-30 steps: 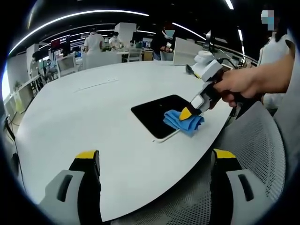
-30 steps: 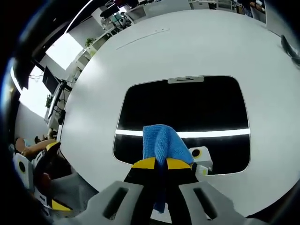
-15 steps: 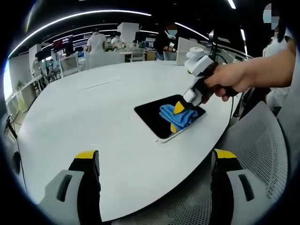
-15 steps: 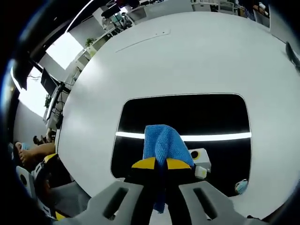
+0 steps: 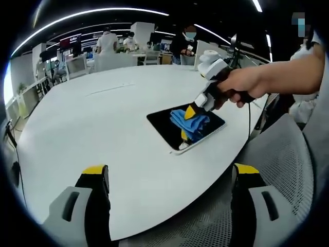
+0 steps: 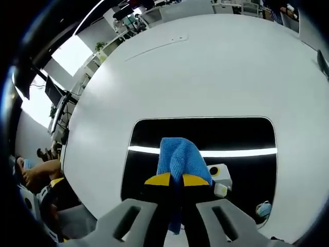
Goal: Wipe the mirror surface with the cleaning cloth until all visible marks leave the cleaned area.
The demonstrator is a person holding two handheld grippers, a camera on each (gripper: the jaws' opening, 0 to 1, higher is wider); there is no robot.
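A dark rectangular mirror (image 5: 169, 122) (image 6: 241, 139) lies flat on the white table near its right edge. My right gripper (image 6: 176, 179) (image 5: 189, 112) is shut on a blue cleaning cloth (image 6: 178, 157) (image 5: 189, 123) and presses it onto the mirror. A person's hand (image 5: 241, 87) holds that gripper. The mirror reflects a bright light strip and the gripper's underside. My left gripper (image 5: 169, 172) stands open over the table's near edge, well short of the mirror, with nothing between its jaws.
The round white table (image 5: 92, 118) (image 6: 216, 62) stretches far to the left and back. A grey mesh chair (image 5: 277, 154) sits at the lower right. People, desks and monitors (image 5: 108, 46) stand in the office background.
The right gripper has drawn the cloth from the mirror's near corner across its surface toward the middle. The left gripper stays still and open.
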